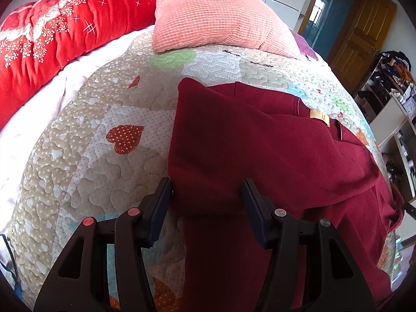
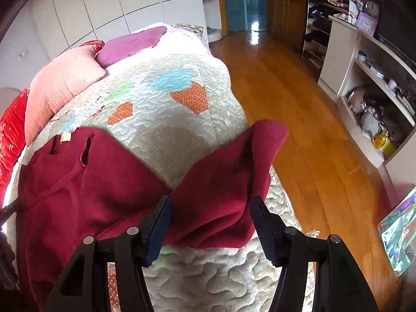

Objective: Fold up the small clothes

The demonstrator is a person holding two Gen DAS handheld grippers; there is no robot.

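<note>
A dark red sweater lies spread on the quilted bedspread, its tan neck label facing up. One side is folded over the body. My left gripper hovers over the sweater's near left edge, jaws apart, with fabric lying under and between the fingers and no pad pressing on it. In the right wrist view the sweater stretches to the left, and one sleeve runs out to the bed's edge. My right gripper stands open astride that sleeve.
A pink pillow and a red flowered duvet lie at the head of the bed. A purple cloth lies behind the pillow. Right of the bed is wooden floor, then cluttered white shelves.
</note>
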